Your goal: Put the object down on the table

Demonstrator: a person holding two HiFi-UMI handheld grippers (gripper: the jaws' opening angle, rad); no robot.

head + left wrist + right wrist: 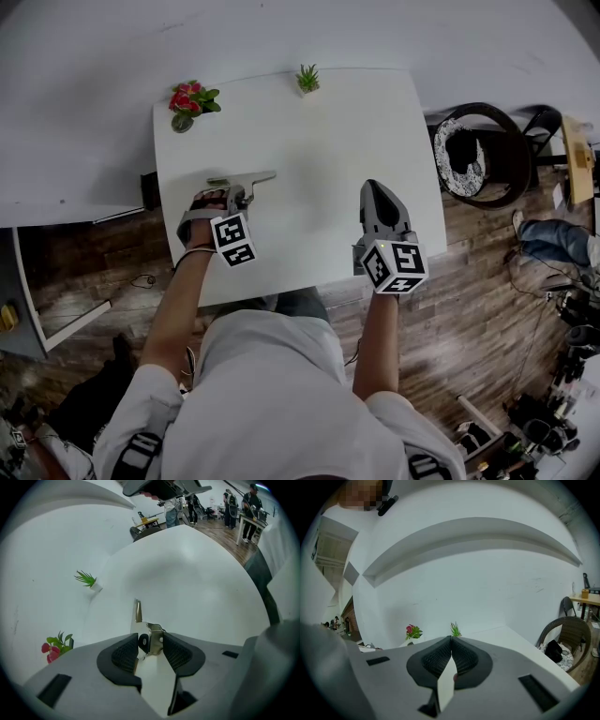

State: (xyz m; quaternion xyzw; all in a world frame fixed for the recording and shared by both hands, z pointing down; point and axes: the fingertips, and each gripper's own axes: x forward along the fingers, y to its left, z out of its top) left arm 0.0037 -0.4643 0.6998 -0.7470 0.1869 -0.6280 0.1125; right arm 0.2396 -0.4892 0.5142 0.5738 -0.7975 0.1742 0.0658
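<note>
Metal object (149,637): I see it lying flat on the white table (309,141), at about 9 o'clock from the table's centre in the head view. A narrow strip runs from its body toward 12 o'clock in the left gripper view.
Left gripper (151,641): I read its jaws as spread. The object's body sits in the gap between the two black ribbed pads, at their tips. I cannot see either pad clamping it. The gripper points steeply down at the table top.
Right gripper (451,641): I read its jaws as pressed together, pad against pad, with nothing between them. It sits at about 4 o'clock from the table's centre and near that edge. It points toward 12 o'clock, at the white wall.
Red-flowered plant (190,101): at the table's 10 o'clock corner, well apart from the object.
Green plant (307,79): at the 12 o'clock edge of the table, against the wall.
Chair (487,155): off the table at 3 o'clock, on the wooden floor, with a patterned cushion on its seat.
</note>
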